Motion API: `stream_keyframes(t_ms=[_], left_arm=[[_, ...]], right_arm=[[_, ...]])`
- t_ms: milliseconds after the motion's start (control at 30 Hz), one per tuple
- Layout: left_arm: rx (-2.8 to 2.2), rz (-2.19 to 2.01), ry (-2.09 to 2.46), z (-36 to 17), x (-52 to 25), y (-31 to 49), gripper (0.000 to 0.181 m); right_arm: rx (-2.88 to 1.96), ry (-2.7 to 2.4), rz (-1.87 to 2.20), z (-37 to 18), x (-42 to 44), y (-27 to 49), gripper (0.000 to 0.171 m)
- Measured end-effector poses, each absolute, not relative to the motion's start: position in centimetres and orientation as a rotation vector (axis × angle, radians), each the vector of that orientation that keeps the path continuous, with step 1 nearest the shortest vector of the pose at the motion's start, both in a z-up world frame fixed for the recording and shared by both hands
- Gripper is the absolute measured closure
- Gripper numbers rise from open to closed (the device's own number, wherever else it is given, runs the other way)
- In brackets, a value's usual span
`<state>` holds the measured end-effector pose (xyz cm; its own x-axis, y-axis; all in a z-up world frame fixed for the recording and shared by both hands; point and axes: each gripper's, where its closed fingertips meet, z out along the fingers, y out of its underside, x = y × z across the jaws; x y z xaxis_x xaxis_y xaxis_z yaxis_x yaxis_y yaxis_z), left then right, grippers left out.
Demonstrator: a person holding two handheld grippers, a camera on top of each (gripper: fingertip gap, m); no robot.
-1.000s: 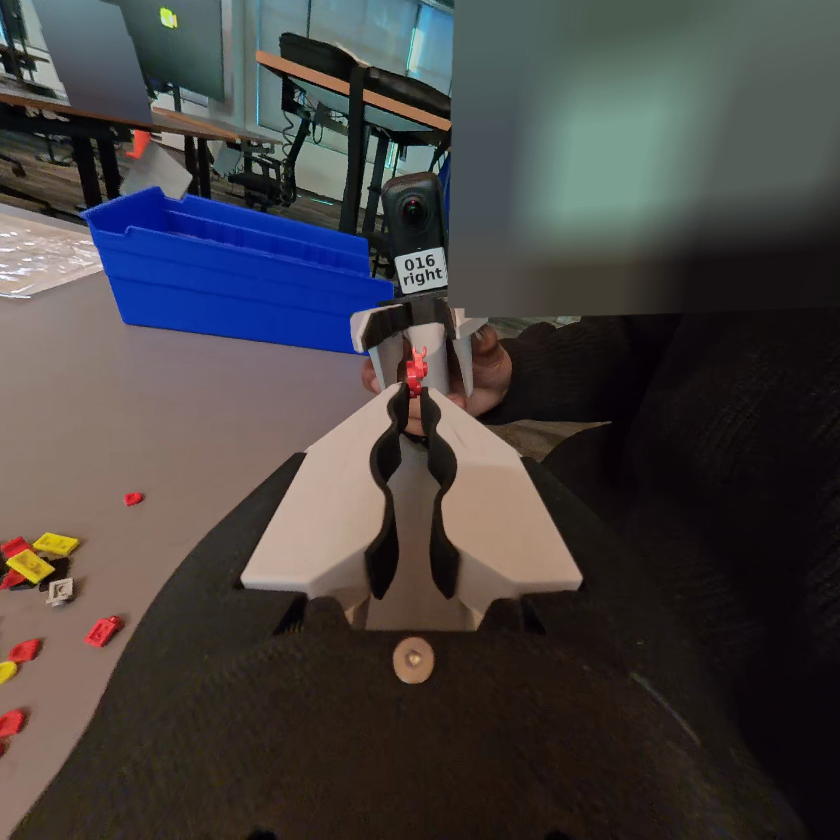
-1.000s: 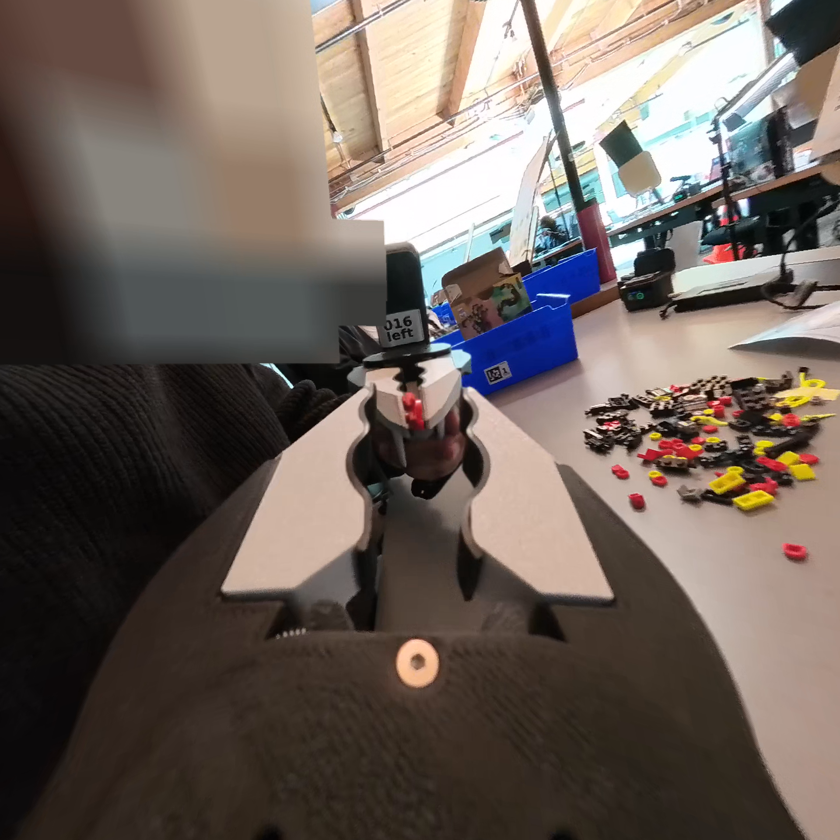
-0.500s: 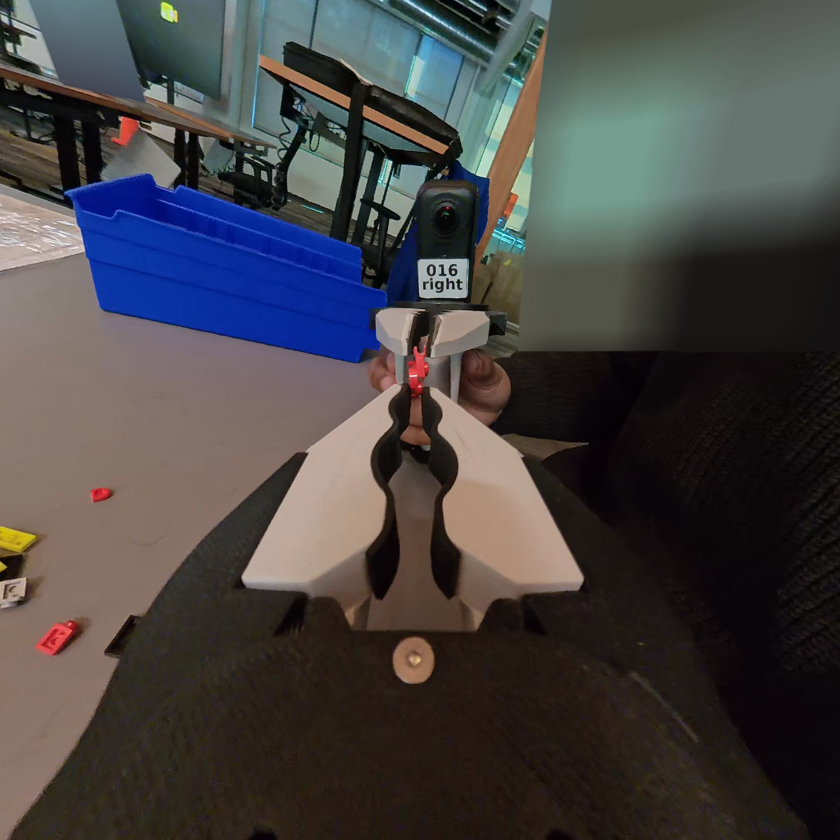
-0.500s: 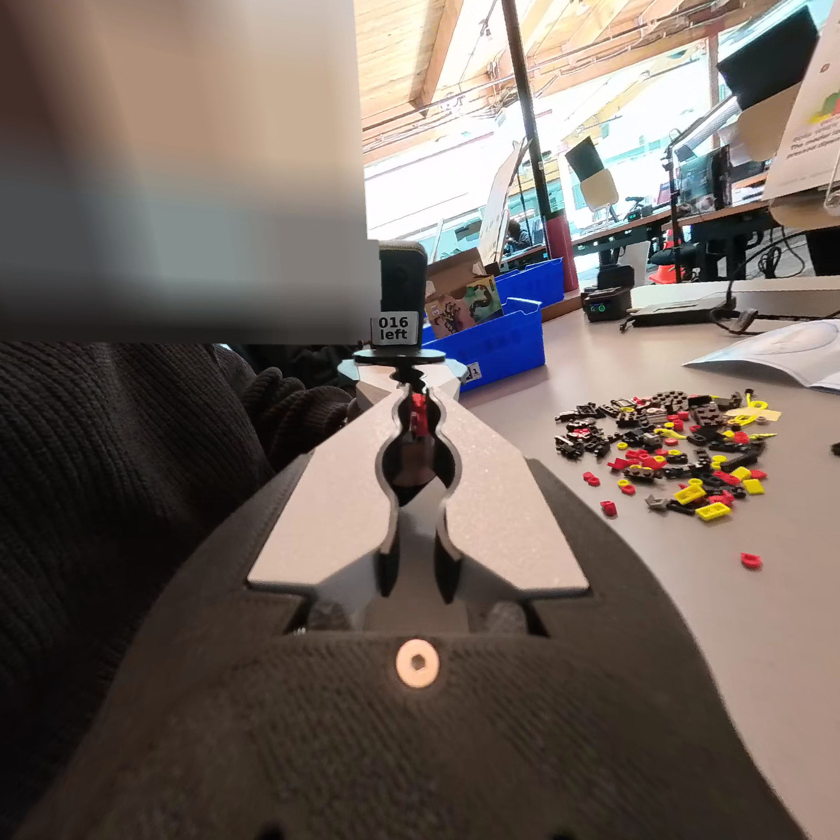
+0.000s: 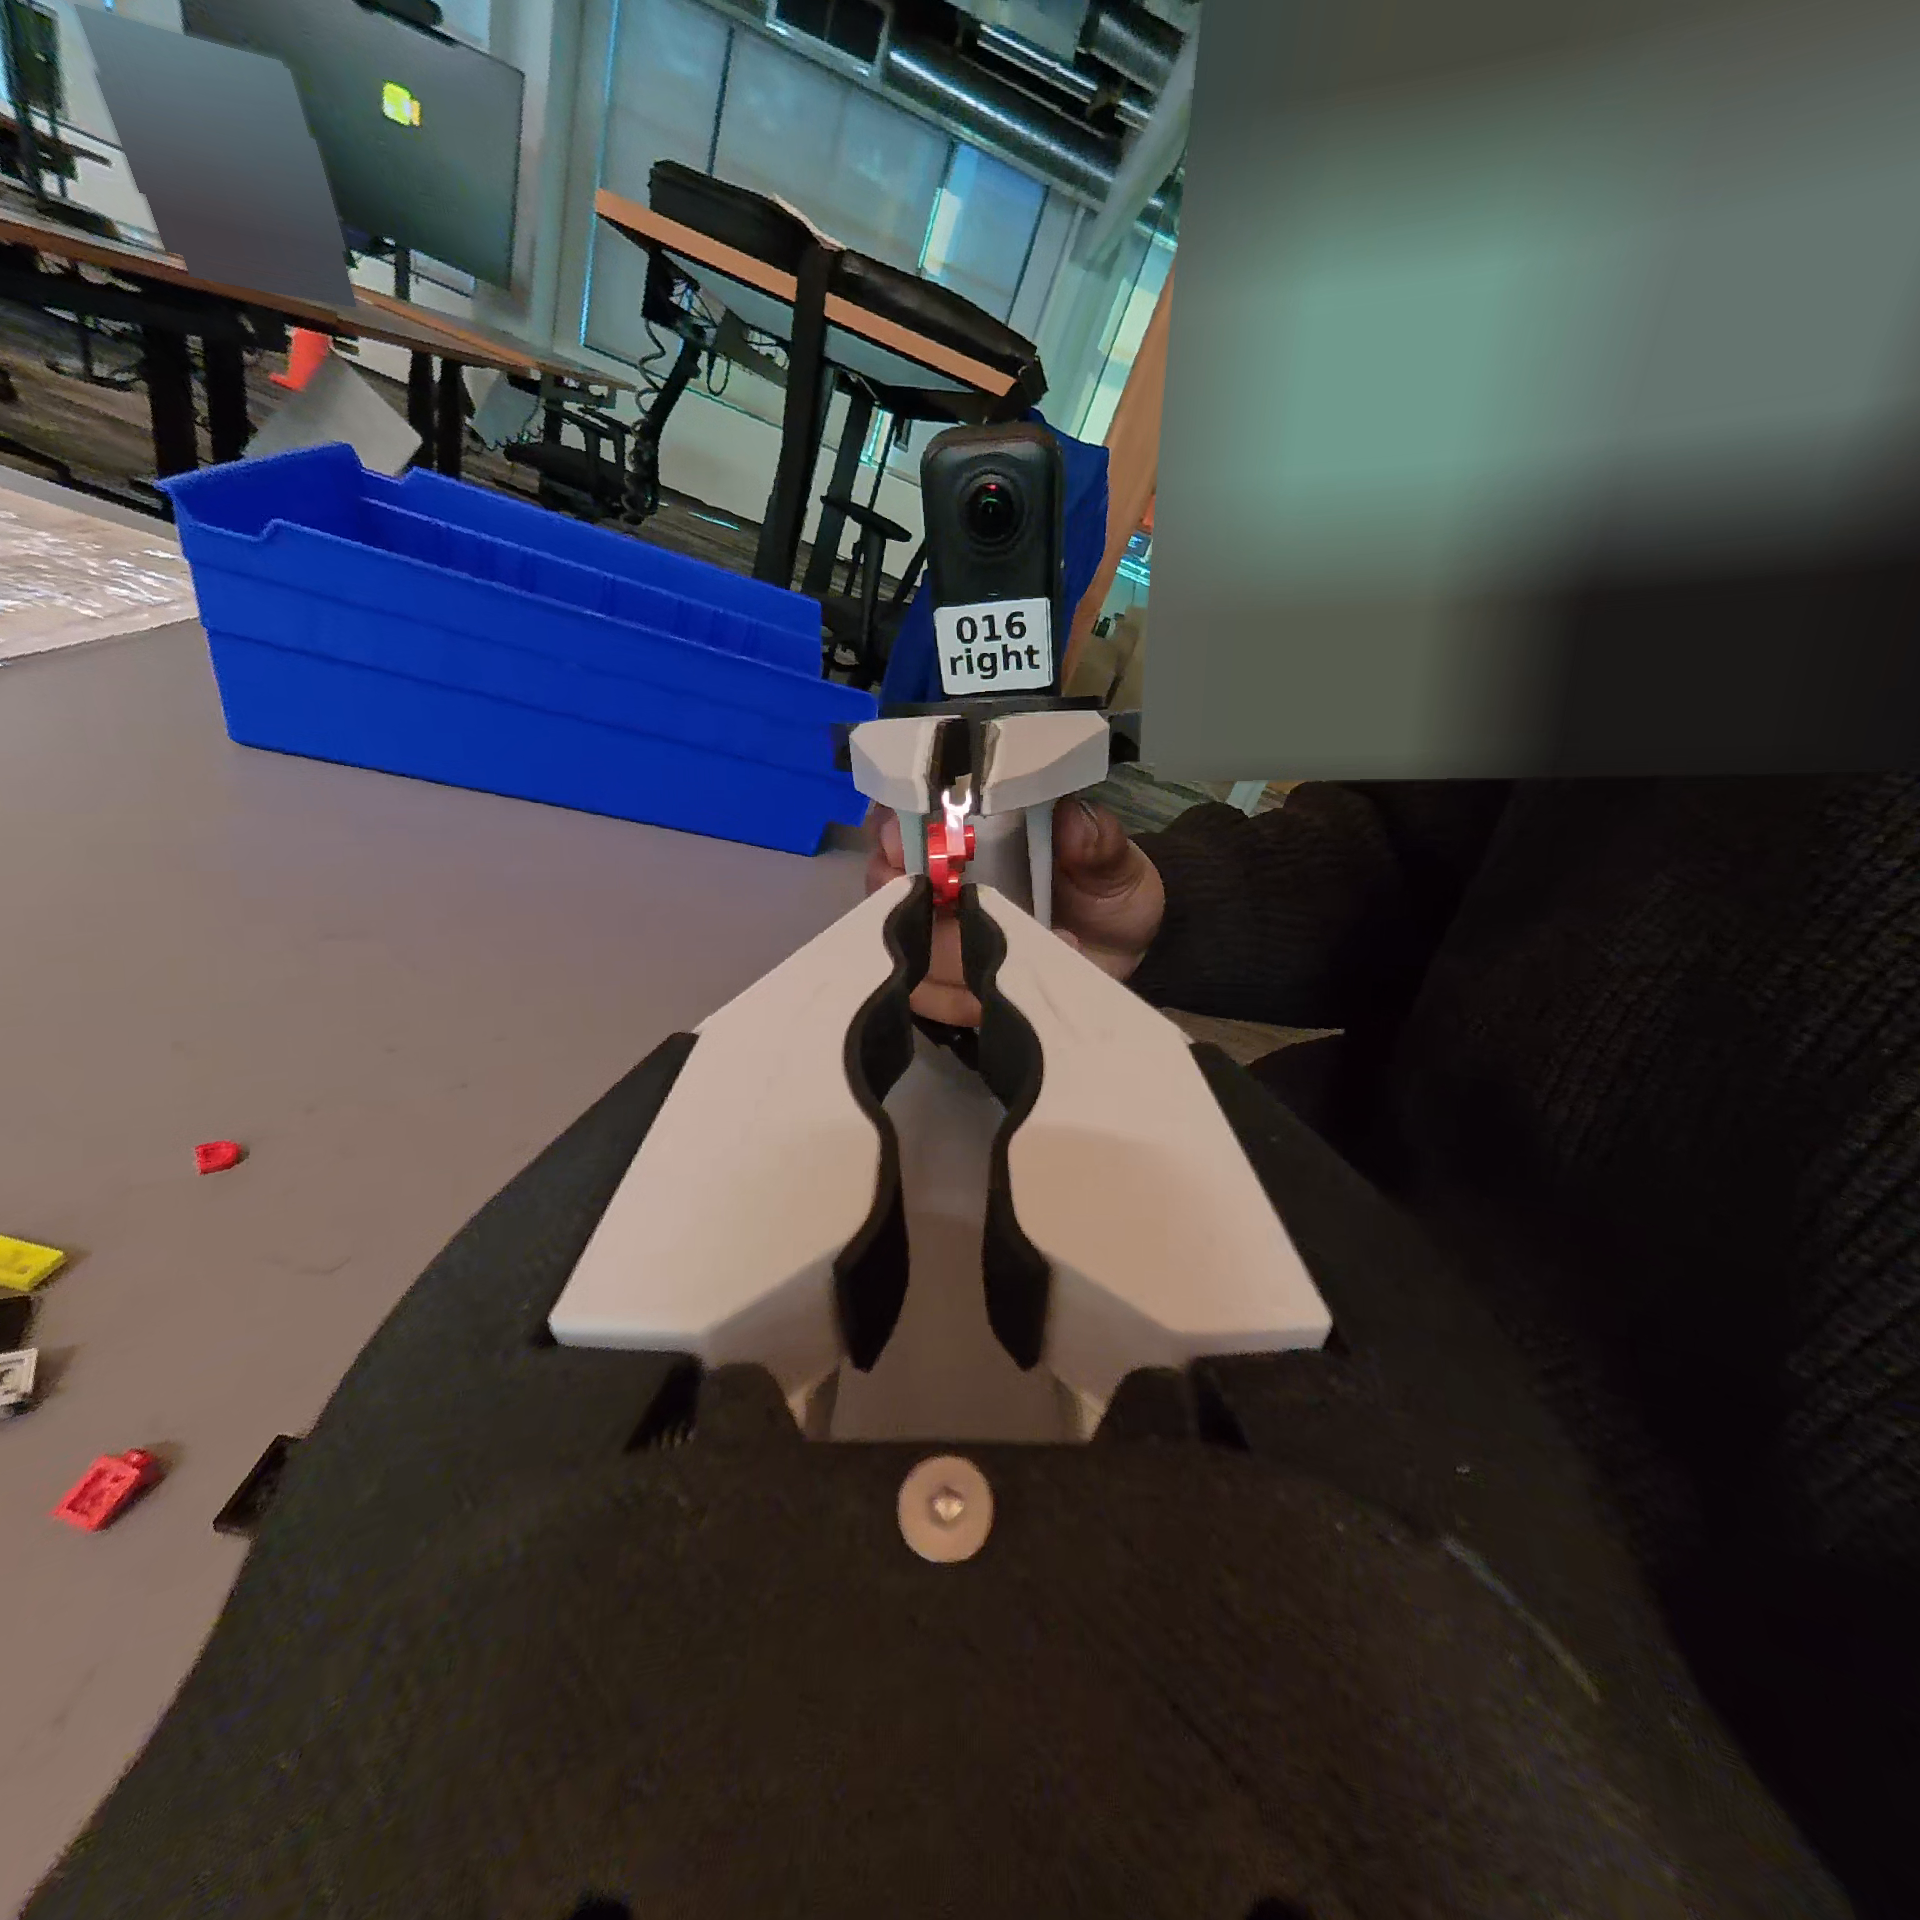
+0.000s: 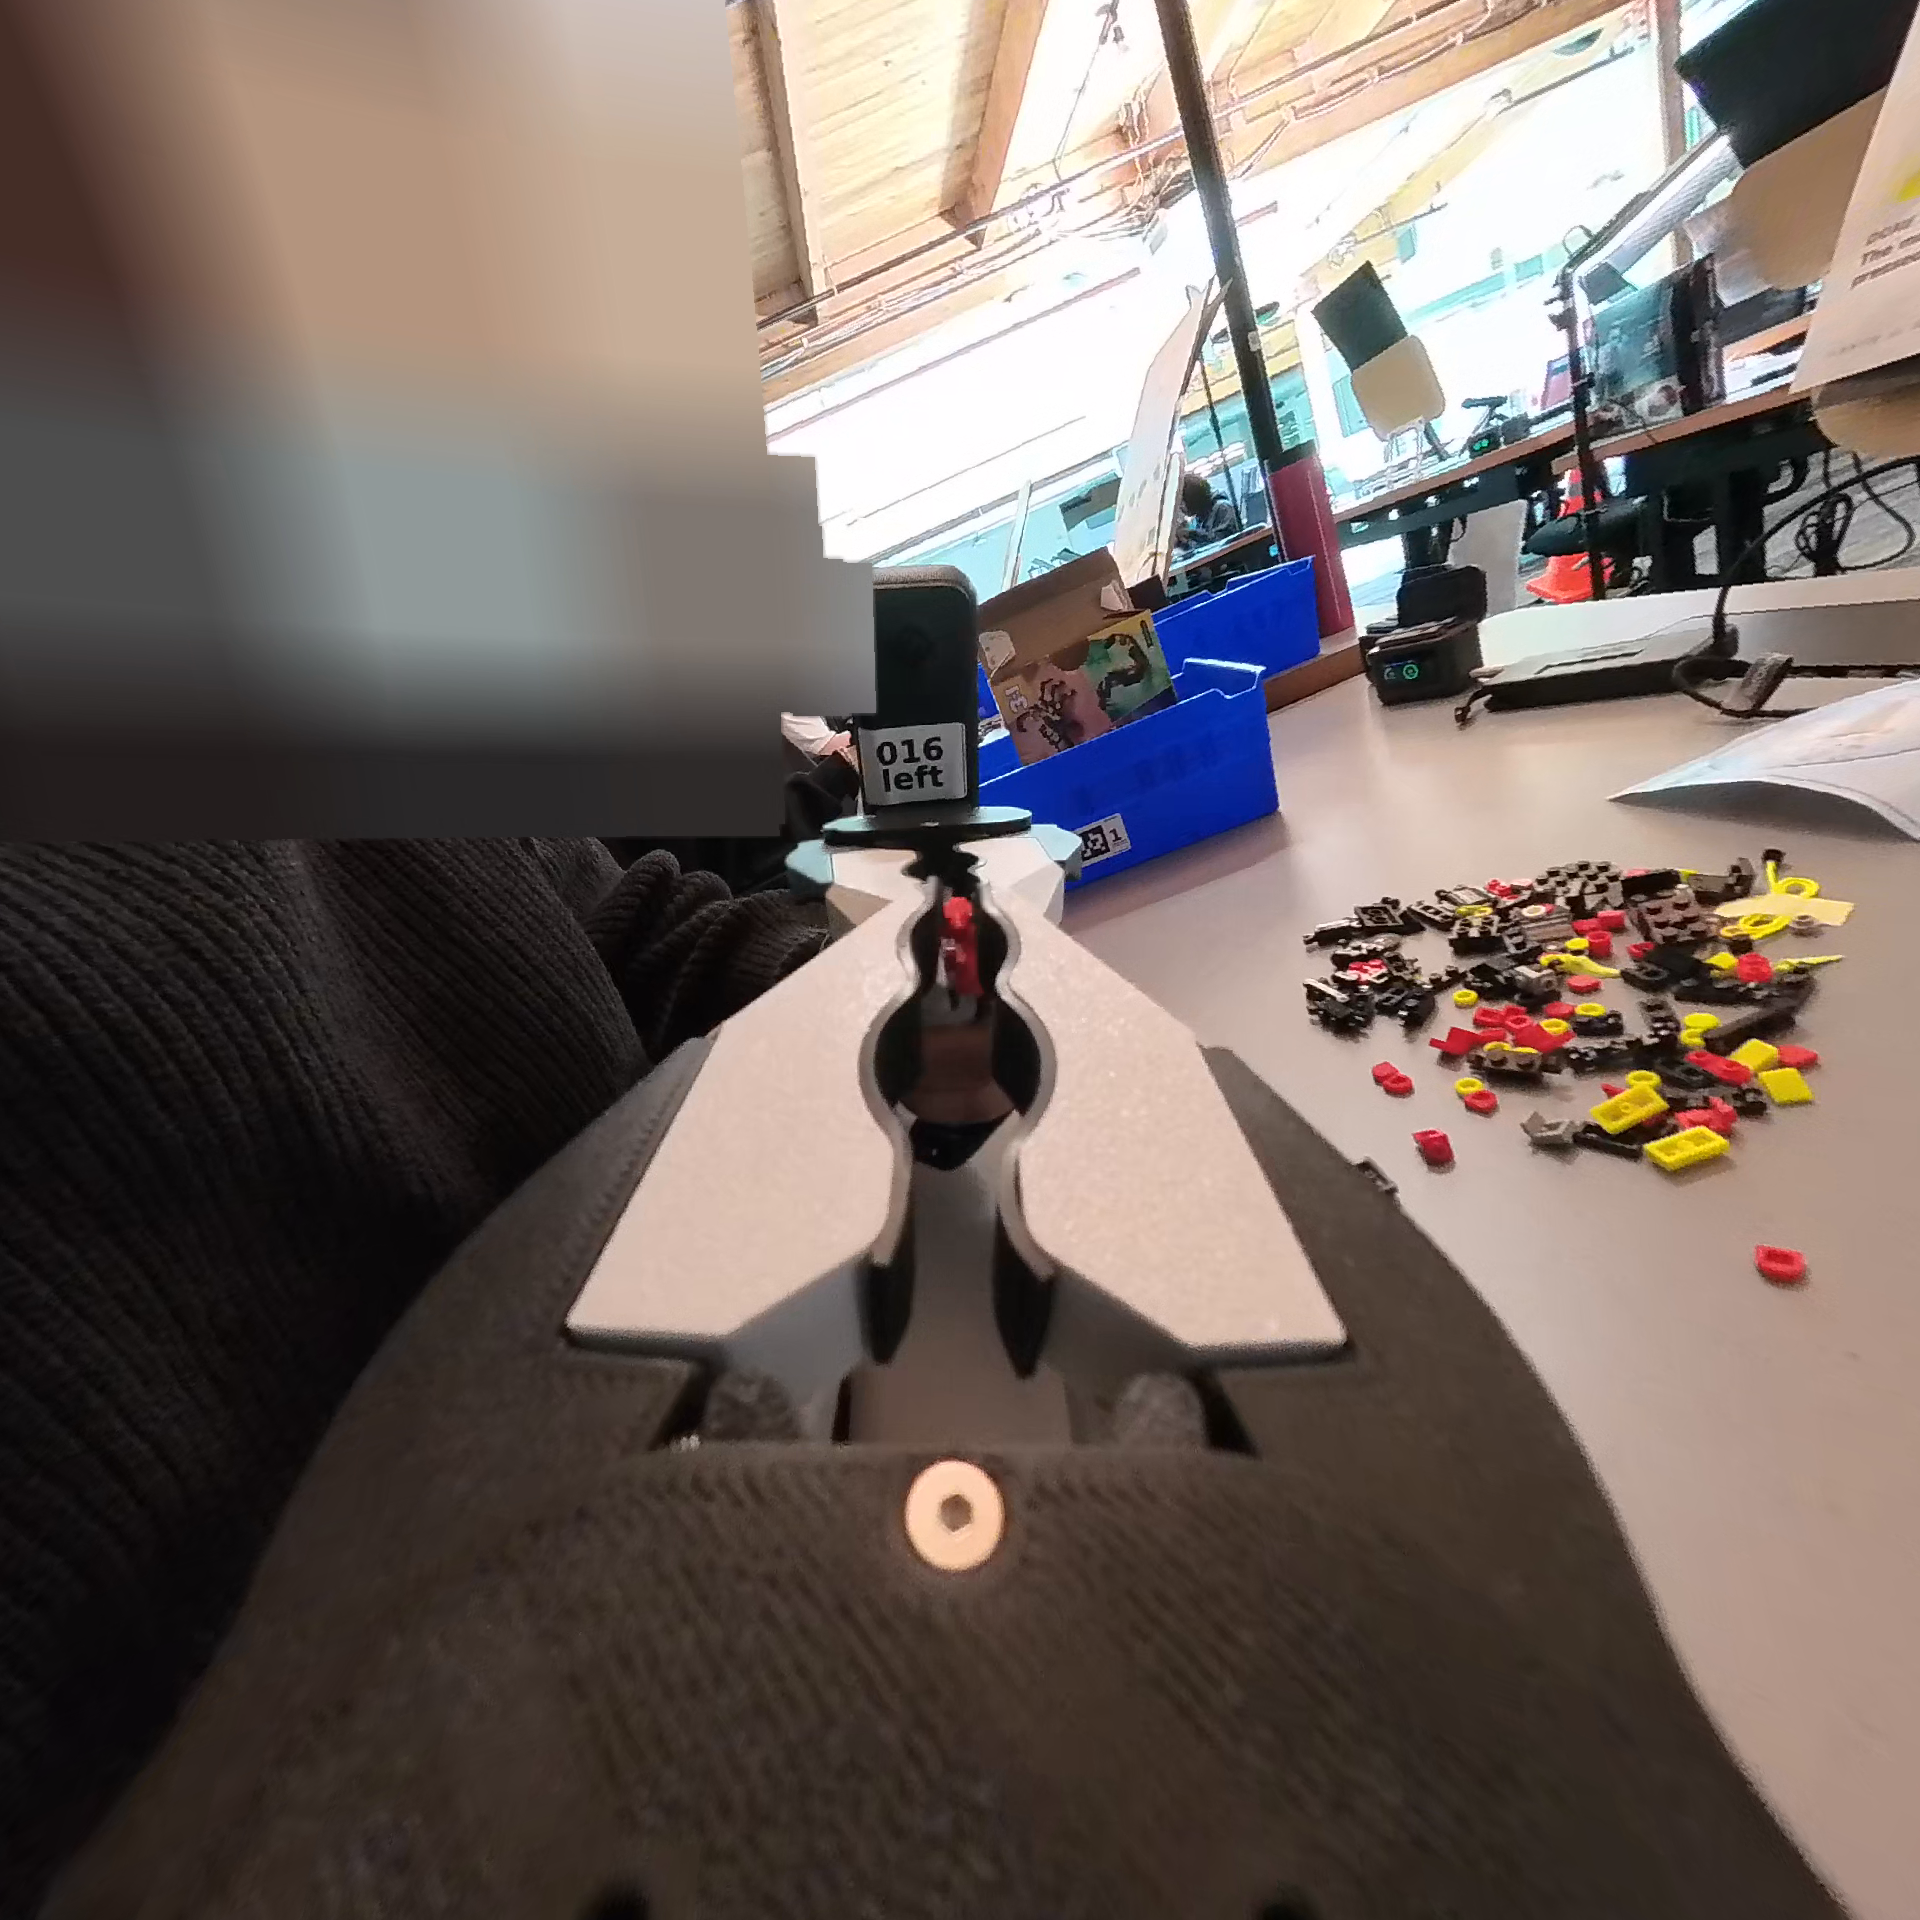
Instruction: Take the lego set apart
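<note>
A blue bin [image 5: 499, 644] sits on the grey table [image 5: 364, 935], desks [image 5: 810, 301] behind.

The left hand-held gripper [image 5: 943, 902] points forward at the right hand-held gripper [image 5: 958, 777], which faces it tip to tip. Its two pale fingers [image 5: 821, 1049] converge until the tips pinch a small red piece [image 5: 945, 854] between them. The right hand-held gripper stands upright beyond, its tips also drawn together on the upper end of that piece. A hand [image 5: 1101, 883] wraps its grip just below the tips, a dark knit sleeve [image 5: 1247, 914] behind it.

From the right hand-held gripper [image 6: 951, 914], its own fingers [image 6: 1122, 1091] nearly meet at the tips, with the left hand-held gripper [image 6: 940, 894] directly ahead.
</note>
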<state>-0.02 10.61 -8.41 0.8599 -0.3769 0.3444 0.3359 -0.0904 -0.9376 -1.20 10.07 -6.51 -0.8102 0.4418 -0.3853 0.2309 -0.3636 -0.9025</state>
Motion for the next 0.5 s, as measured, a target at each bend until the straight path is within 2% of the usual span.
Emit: stream_keyframes(t_ms=[500], left_arm=[[-1.538,-0.612,-0.058,-7.94,0.57,10.48,0.18]], right_arm=[[-0.872,-1.673,2.306,-6.18,-0.74,9.82,0.168]])
